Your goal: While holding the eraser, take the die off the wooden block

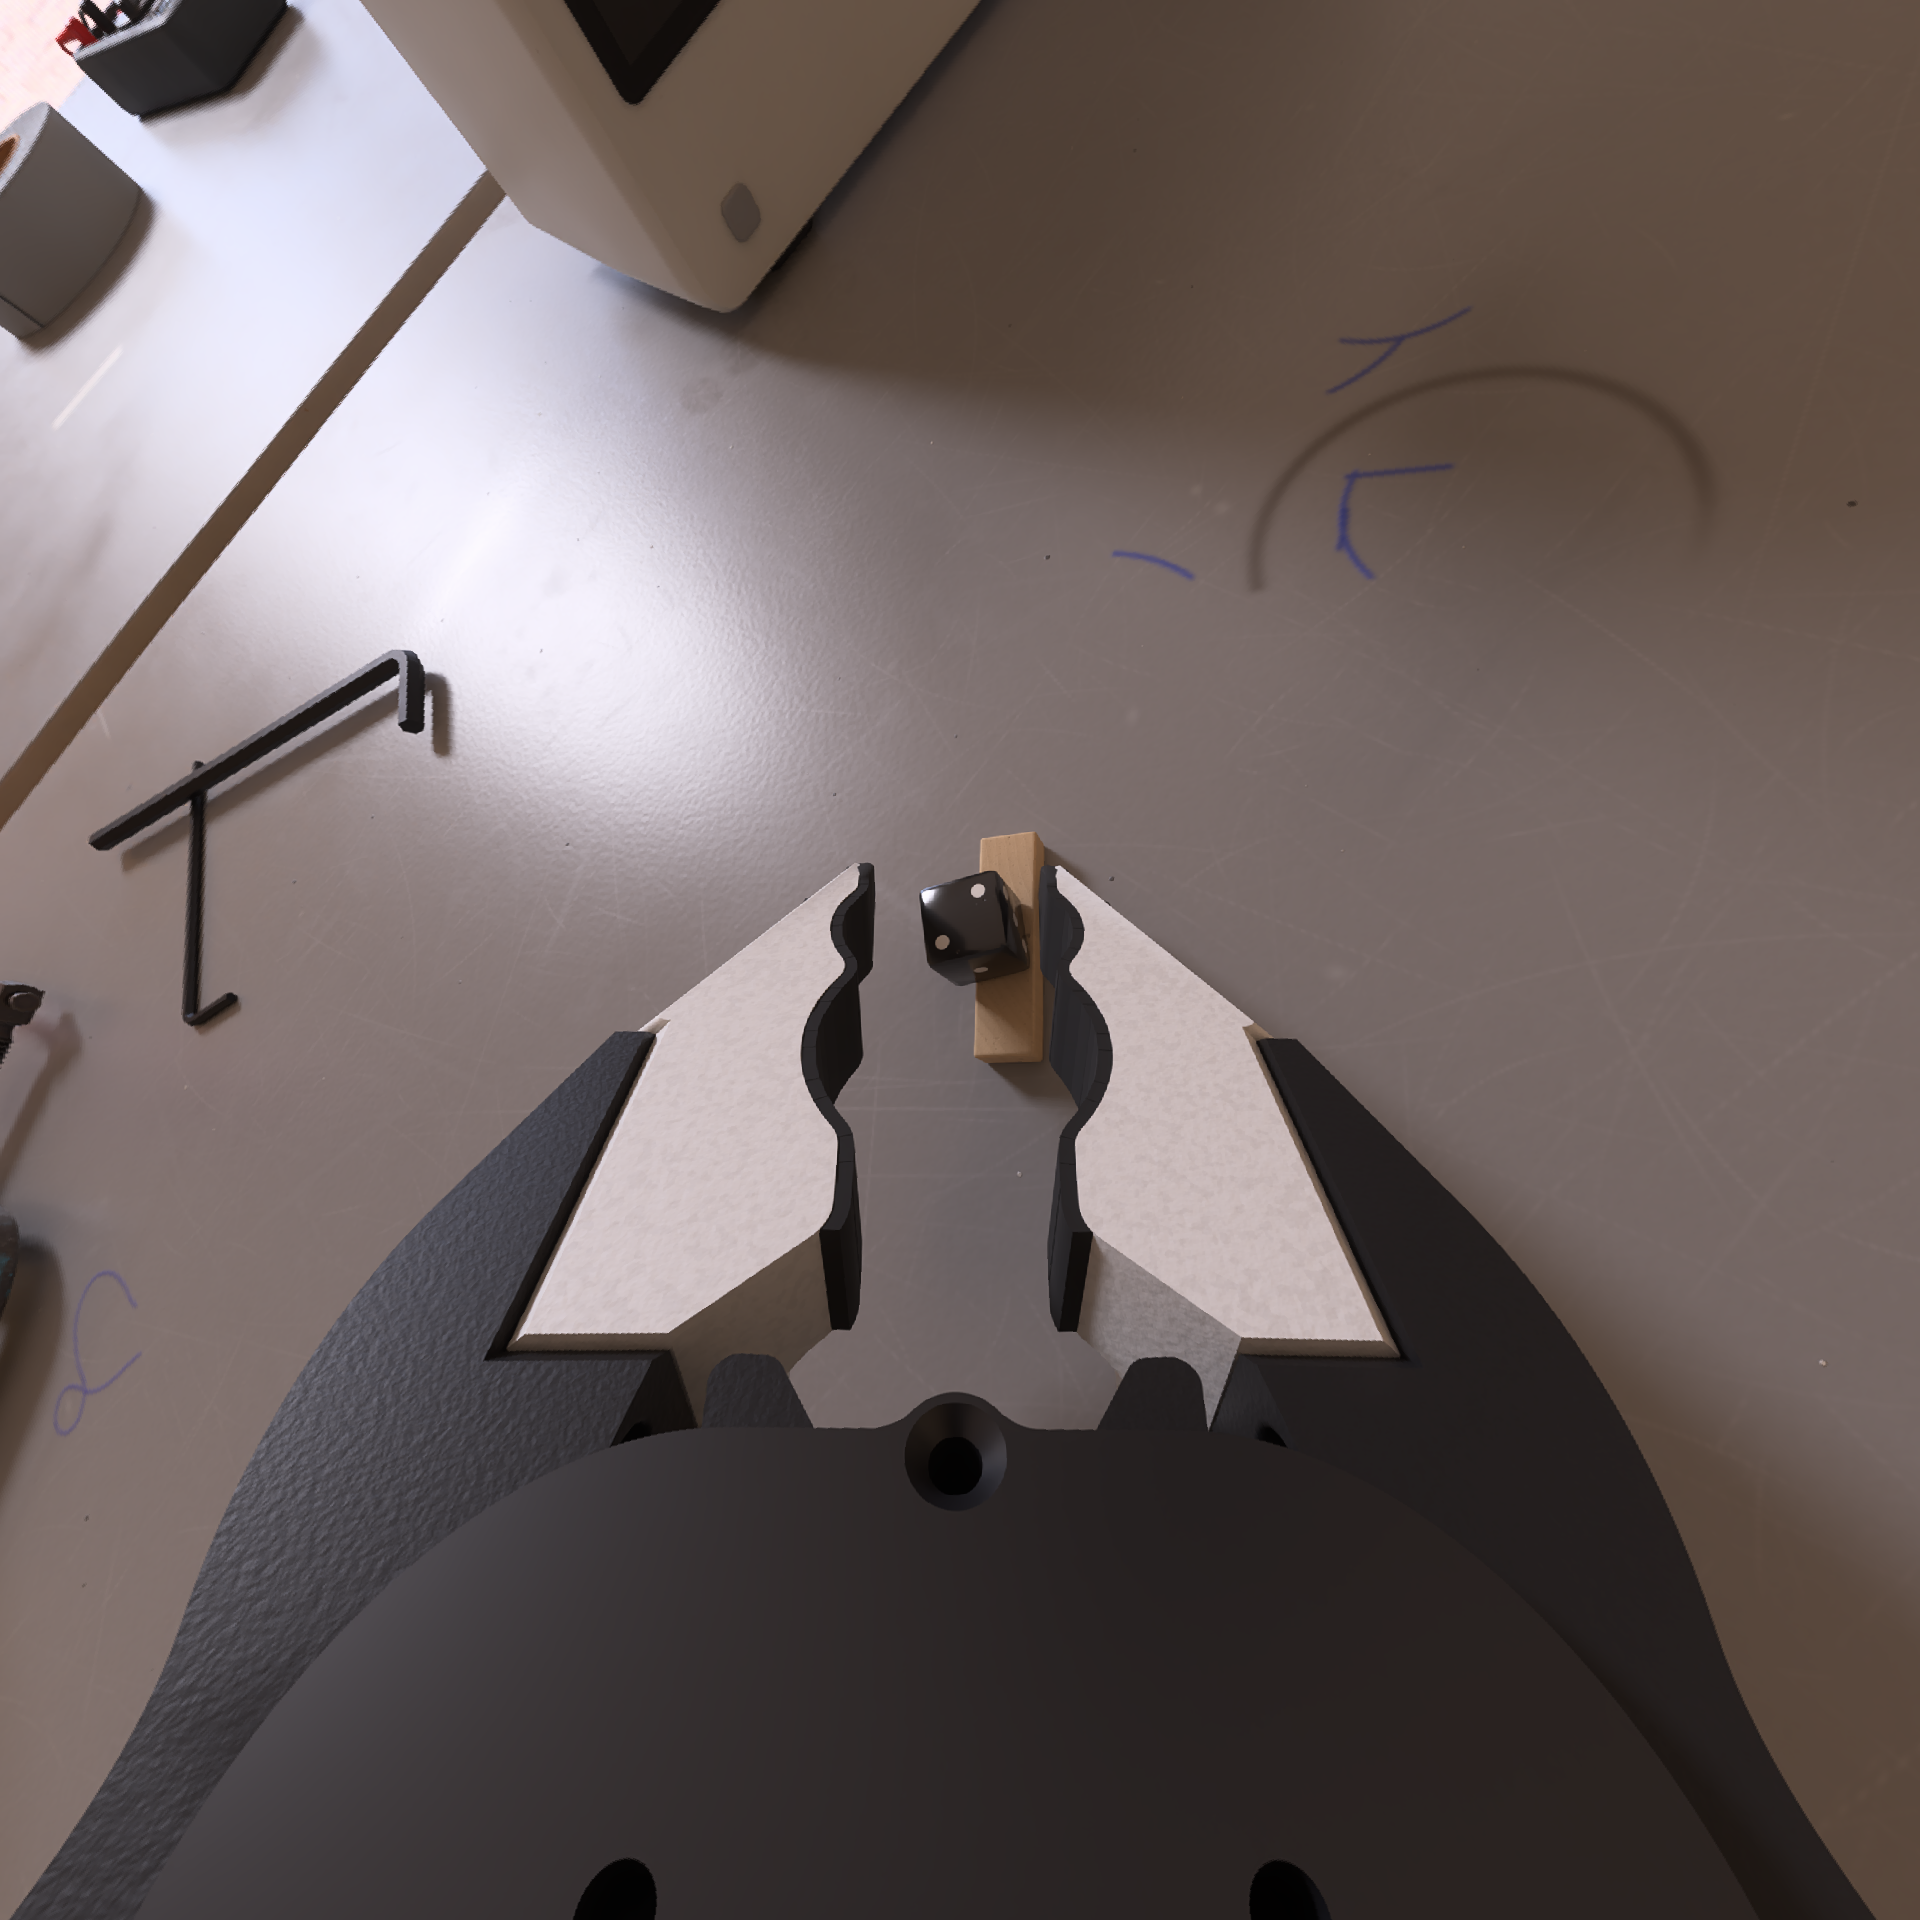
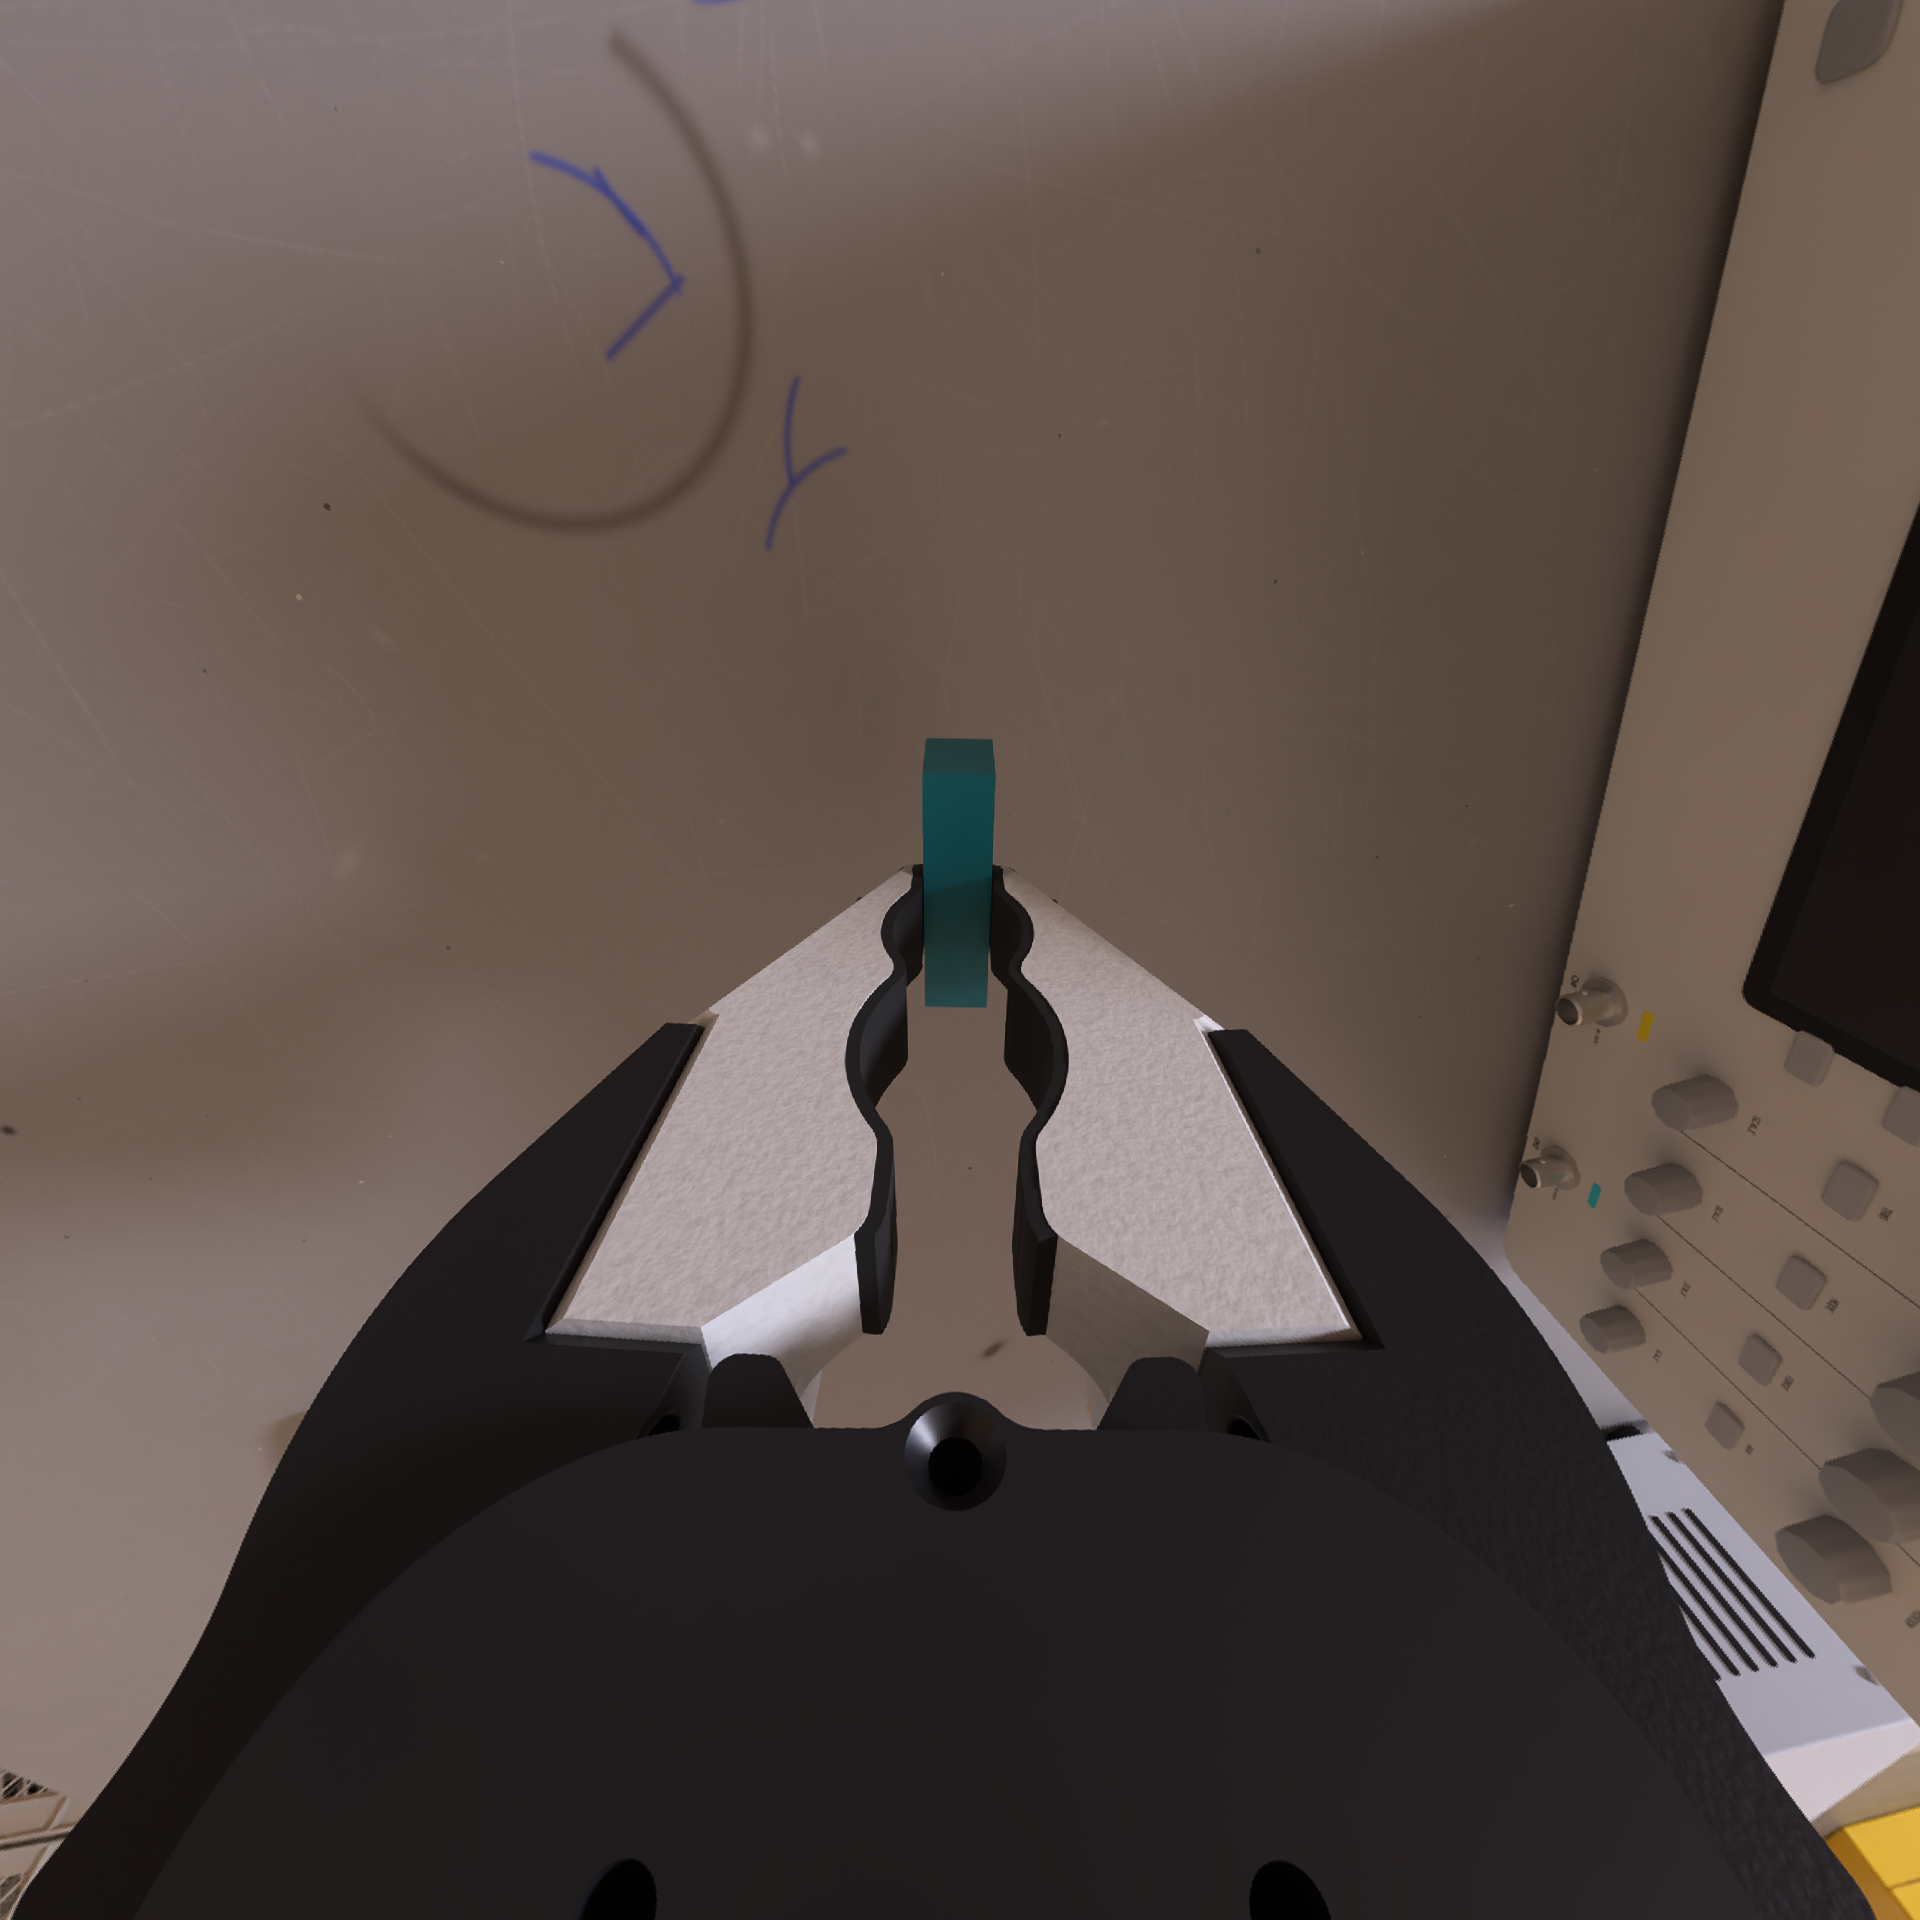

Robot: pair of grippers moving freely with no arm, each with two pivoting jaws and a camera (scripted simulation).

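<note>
In the left wrist view a black die (image 1: 964,928) with white pips sits on a thin wooden block (image 1: 1008,1023) lying flat on the grey table. My left gripper (image 1: 958,894) is open above them, its fingertips either side of the die and not touching it; the right finger hides part of the block. In the right wrist view my right gripper (image 2: 956,883) is shut on a teal eraser (image 2: 957,831), which sticks out past the fingertips above the table.
A white instrument box (image 1: 665,135) stands at the back; the right wrist view shows its panel of knobs (image 2: 1725,1195) close on the right. Two black hex keys (image 1: 260,748) lie to the left. Grey and black boxes (image 1: 62,218) sit far left. Pen marks and a ring stain (image 1: 1475,468) mark the table.
</note>
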